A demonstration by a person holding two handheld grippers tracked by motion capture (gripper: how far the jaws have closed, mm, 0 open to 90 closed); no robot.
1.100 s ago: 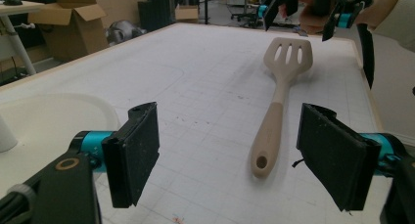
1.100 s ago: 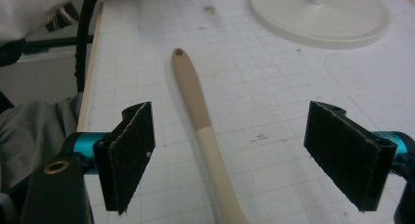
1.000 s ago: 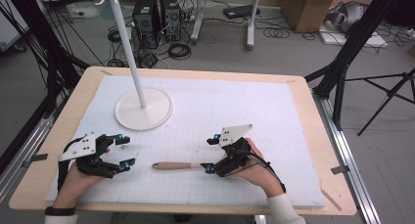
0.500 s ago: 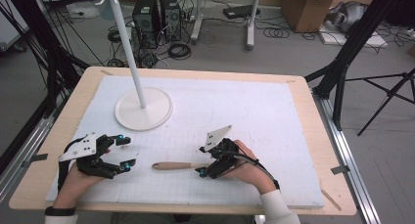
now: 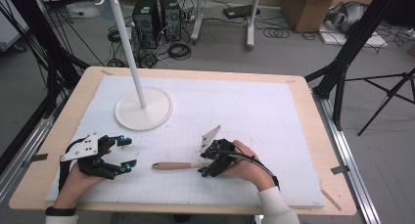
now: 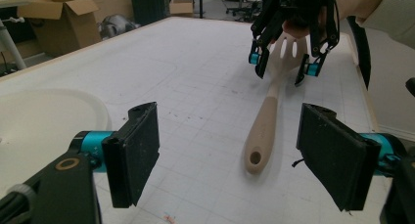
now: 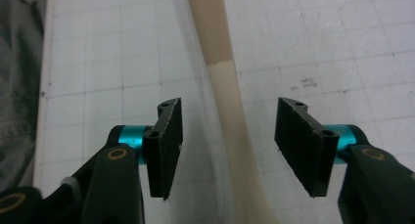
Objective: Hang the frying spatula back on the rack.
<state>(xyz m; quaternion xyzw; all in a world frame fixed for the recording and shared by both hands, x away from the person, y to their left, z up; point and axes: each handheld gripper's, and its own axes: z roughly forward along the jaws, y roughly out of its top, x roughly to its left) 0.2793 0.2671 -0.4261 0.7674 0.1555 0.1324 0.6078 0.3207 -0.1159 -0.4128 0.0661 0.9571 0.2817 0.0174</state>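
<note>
Now our right gripper (image 5: 208,166) has dropped over the beige slotted wooden spatula (image 5: 177,165), jaws just closing astride its neck, not yet pinching, so the pickup seems imminent.

White mat (image 5: 254,111) with a faint grid covers most of the wooden table (image 5: 313,136). On the mat's far left sits a white stand (image 5: 143,106), round base, thin pole going up to some hooks at the top. Behind the stand, off the table, two black PC towers (image 5: 156,13) on the floor with loops of cable (image 5: 178,50) next to them. Way right of the stand there's a cardboard box (image 5: 306,6) and a black tripod (image 5: 386,89).
</note>
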